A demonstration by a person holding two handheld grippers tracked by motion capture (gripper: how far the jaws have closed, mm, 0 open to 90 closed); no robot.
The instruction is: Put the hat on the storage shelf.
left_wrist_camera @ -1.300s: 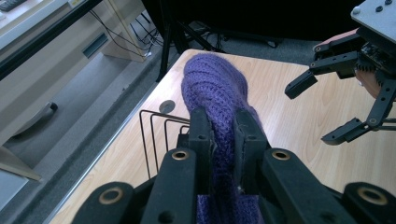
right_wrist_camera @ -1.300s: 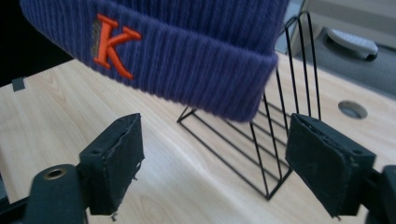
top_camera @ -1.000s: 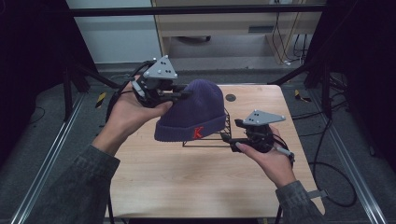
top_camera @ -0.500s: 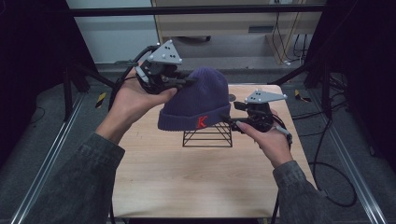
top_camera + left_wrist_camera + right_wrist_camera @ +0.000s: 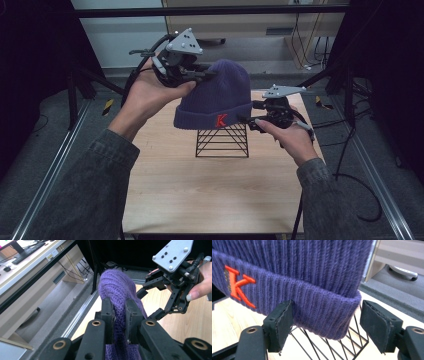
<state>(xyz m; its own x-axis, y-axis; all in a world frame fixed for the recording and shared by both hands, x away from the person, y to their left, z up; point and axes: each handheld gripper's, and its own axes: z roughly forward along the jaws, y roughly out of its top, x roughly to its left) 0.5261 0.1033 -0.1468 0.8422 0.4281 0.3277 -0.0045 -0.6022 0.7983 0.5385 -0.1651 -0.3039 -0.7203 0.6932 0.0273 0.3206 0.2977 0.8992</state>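
The purple ribbed knit beanie is soft, matt wool-like cloth with a raised red embroidered "K". The thin black wire stand looks like smooth metal. The pale wooden worktop shows a smooth matt grain. The jaws carry matt black rubbery pads.

- Left claw: I have it pinching the purple beanie at the crown, lifted above the table.
- Right claw: at the cuff's edge.
- Black wire stand directly under the beanie.
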